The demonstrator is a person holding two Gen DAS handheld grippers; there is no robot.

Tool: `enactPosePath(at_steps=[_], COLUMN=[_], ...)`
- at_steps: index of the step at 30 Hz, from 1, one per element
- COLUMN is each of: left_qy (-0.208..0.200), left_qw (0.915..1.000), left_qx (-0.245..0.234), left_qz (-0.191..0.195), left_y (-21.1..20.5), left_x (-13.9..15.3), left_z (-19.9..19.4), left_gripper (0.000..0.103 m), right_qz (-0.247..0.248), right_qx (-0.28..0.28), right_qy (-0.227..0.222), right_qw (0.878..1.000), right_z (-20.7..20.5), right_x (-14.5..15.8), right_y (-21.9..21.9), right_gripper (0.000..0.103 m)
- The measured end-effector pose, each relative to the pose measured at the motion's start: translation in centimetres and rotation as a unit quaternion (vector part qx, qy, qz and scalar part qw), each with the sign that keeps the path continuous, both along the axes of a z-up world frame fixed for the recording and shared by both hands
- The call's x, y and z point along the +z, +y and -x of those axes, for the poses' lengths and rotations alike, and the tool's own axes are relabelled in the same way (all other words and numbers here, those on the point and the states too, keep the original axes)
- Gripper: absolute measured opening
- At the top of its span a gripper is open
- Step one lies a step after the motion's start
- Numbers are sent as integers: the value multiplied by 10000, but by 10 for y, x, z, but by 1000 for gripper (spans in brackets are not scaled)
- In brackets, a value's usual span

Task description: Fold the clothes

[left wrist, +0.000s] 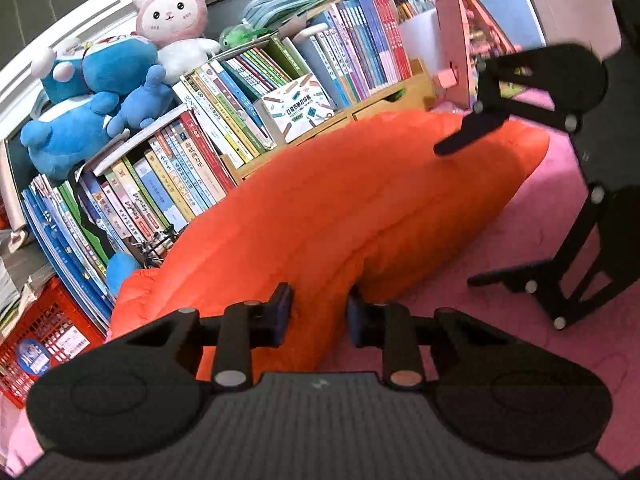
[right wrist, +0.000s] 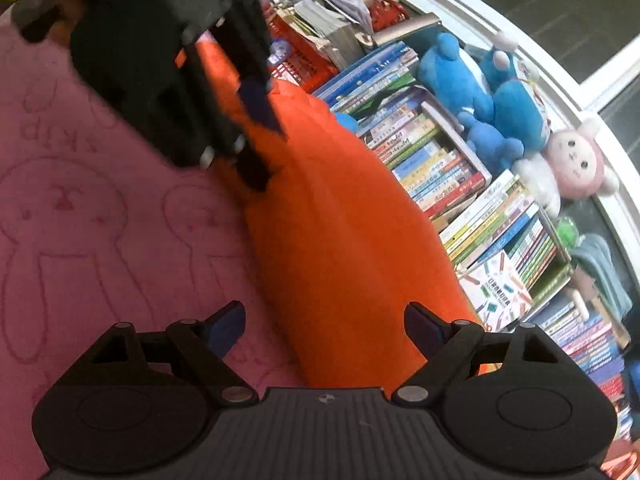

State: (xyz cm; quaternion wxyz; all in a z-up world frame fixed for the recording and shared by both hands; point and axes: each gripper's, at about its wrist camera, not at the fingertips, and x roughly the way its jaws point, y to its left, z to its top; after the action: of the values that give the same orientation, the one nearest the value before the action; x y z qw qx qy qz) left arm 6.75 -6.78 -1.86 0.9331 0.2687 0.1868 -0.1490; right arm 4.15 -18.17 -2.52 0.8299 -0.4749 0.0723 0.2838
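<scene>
Left of the orange garment (left wrist: 320,200) stands a red crate (left wrist: 44,336), its round label too blurred to read; behind the garment run books (left wrist: 192,168) with unreadable spines, blue plush toys (left wrist: 92,92) on top; the garment lies long across the pink sheet (left wrist: 500,248), printed with rabbit outlines; the left gripper (left wrist: 318,314) pinches a ridge of its near end; at its far end the right gripper (right wrist: 324,326) stands wide apart over the cloth.
</scene>
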Motion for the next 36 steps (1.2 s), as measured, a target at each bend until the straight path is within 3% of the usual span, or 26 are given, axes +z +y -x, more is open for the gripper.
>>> enactPosePath(at_steps=[3,4,6,7,8,11,16,19,23,25,29,33,36], left_qy=[-41,-96,-228,-294,-360,-727,-1169,-1349,-1050,-1068,-1364,-1215,-965], left_qw=[9998,9999,9990,9977,9959,9775,9518,9471,9591,9596,9456,9353,9361], left_qx=[74,35,-84,-143,-202,-290,-372,-354,-789,-900,-627,-240,-15], left_qz=[197,47,-381,-596,-809,-1957,-2810,-2889,-2509,-2441,-2887,-3315,-3383], left_y=[2,1,-3,-5,-7,-14,-19,-18,-19,-26,-34,-9,20], left_x=[8,5,-2,-6,-10,-37,-60,-55,-43,-43,-56,-65,-64], left_z=[-7,-6,-2,0,2,8,1,2,13,12,-13,-32,-35], left_gripper=[26,26,30,33,37,37,42,45,55,60,61,59,53], right_qz=[179,259,369,391,413,373,339,336,117,-27,-195,-99,145], right_qx=[-67,-117,-208,-249,-289,-334,-288,-266,-299,-327,-340,-342,-415], right_qy=[-196,-308,-358,-269,-179,-8,57,29,112,151,147,142,110], right_qw=[9996,9991,9985,9986,9986,9987,9990,9991,9994,9993,9991,9993,9990], right_z=[-16,-22,-34,-39,-45,-53,-54,-52,-52,-53,-53,-53,-55], right_x=[-1,-3,-5,-6,-7,-6,-3,-1,5,9,15,14,8], right_y=[7,11,16,17,18,20,20,19,16,16,13,6,-6], right_gripper=[87,86,73,55,46,40,39,37,34,32,31,31,35])
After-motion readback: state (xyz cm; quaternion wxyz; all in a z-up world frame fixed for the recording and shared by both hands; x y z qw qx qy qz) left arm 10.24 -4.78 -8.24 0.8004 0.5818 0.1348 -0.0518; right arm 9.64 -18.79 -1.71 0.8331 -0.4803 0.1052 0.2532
